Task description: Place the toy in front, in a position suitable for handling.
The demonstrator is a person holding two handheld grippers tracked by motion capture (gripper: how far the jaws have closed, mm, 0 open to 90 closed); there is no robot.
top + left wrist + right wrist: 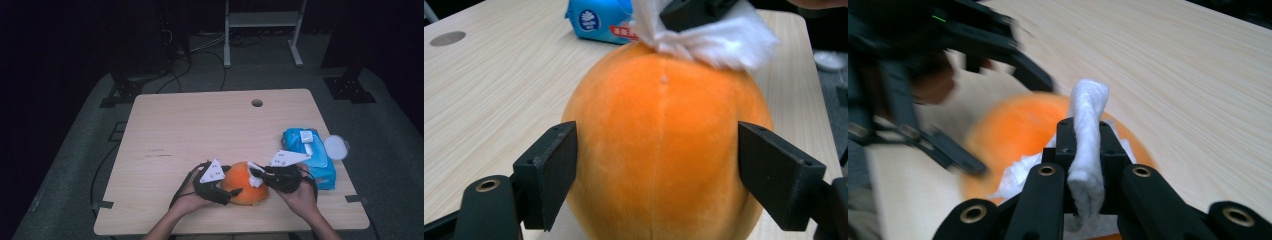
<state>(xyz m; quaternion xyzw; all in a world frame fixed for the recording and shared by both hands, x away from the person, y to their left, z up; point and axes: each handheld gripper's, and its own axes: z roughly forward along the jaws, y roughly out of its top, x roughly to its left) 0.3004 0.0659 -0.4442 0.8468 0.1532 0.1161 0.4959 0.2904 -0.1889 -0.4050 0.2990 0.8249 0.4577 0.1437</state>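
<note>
The orange plush ball (245, 184) sits near the table's (200, 125) front edge, at about six o'clock on the tabletop in the high view. The left gripper (656, 170) brackets it, fingers (549, 170) at nine and three o'clock of the ball, apparently just touching its sides; whether they squeeze I cannot tell. The right gripper (1087, 165) comes in from three o'clock, fingers clenched on a white wipe (1088, 150) lying on the ball's top. The wipe pack (310, 155) lies at two o'clock from the ball. The right hand is nearer the wiping spot: the ball's crown, directly under its fingers.
</note>
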